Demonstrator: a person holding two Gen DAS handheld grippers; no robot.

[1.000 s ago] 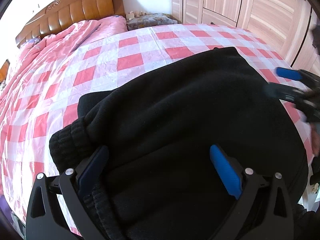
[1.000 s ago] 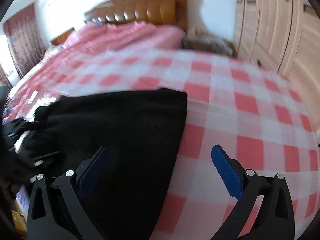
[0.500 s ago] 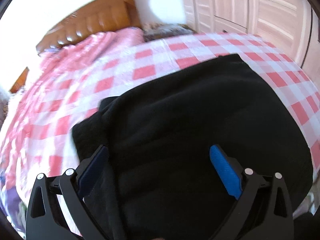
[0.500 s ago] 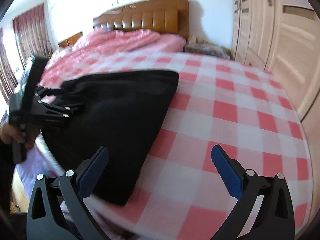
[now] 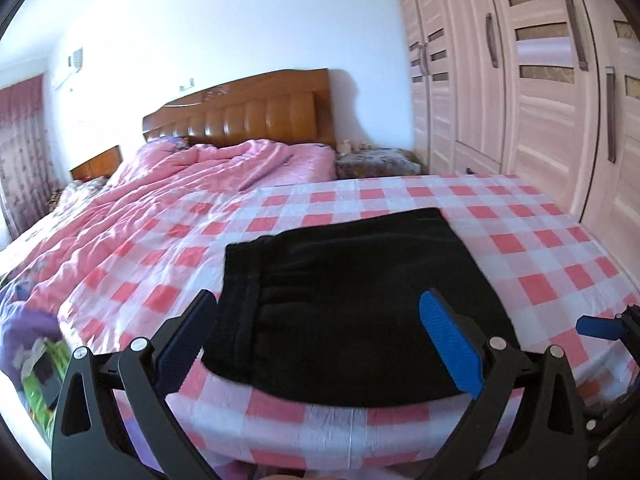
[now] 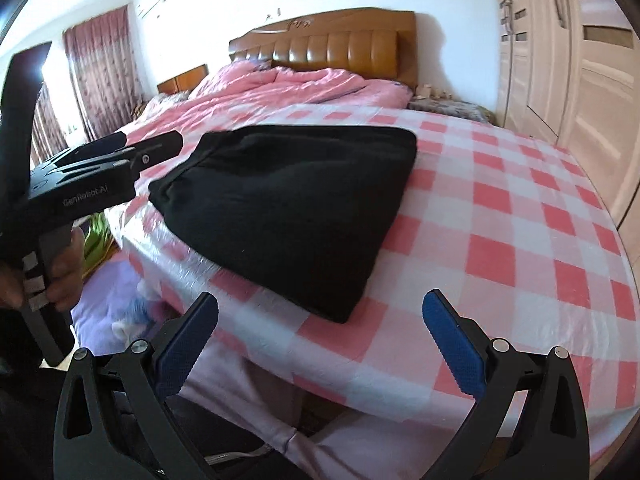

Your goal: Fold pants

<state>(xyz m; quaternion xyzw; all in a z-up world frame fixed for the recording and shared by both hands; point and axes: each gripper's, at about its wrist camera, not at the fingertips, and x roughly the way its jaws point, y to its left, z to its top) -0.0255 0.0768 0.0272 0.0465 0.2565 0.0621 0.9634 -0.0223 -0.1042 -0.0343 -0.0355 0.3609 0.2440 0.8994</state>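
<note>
Clearly soft and limp, the black pants [image 5: 352,304] lie folded into a thick, fleecy-looking rectangle near the foot edge of the checked sheet [image 5: 532,264]; they would likely sag if lifted by one corner, so the ribbed waistband edge at the left or the two near corners look like the best places to pinch. Both the left gripper [image 5: 320,340] and the right gripper [image 6: 320,340] hang released and empty short of the cloth, and only the pink quilt [image 5: 192,184] lies beyond, well apart, nothing barring the way.
</note>
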